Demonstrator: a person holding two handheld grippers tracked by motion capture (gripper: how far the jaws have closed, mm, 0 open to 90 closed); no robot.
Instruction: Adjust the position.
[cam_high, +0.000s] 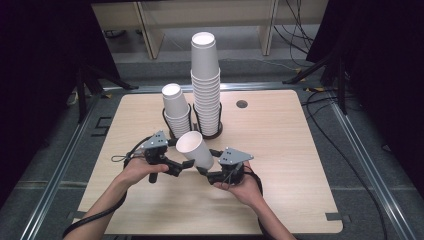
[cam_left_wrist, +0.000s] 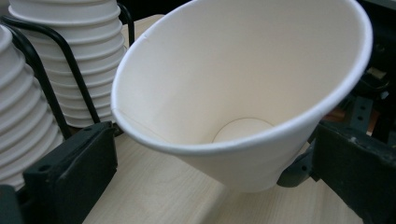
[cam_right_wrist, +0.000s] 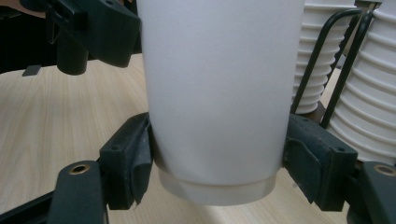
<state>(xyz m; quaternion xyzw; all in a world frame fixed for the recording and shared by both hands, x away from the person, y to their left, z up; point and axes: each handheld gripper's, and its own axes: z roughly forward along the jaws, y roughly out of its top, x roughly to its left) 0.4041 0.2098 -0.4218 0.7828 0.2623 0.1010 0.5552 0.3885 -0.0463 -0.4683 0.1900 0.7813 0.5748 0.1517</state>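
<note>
1. We have a single cup held just above the table, near the middle and a little toward us from the two stacks.
2. Our right gripper has it: its jaws press on either side of the cup's lower wall, just above the base, and the wall dents slightly under the left pad. So these jaws are closed on the cup.
3. The cup's long axis is tilted. In the high view the mouth points up, to the left and away, and the base points down and right, toward the right gripper.
4. Our left gripper faces the open mouth. Its jaws stand wide on either side of the cup, and neither pad seems to touch it, though the right pad sits close to the wall near the base.
5. The short stack stands far and left in its wire holder; the tall stack stands just right of it, in a holder of its own.
6. The relation that matters, as we judge it: the cup's base points away from both stacks. To nest it on either stack we must swing the base round toward that stack's top.
7. The short stack lies nearer the cup's mouth.
</note>
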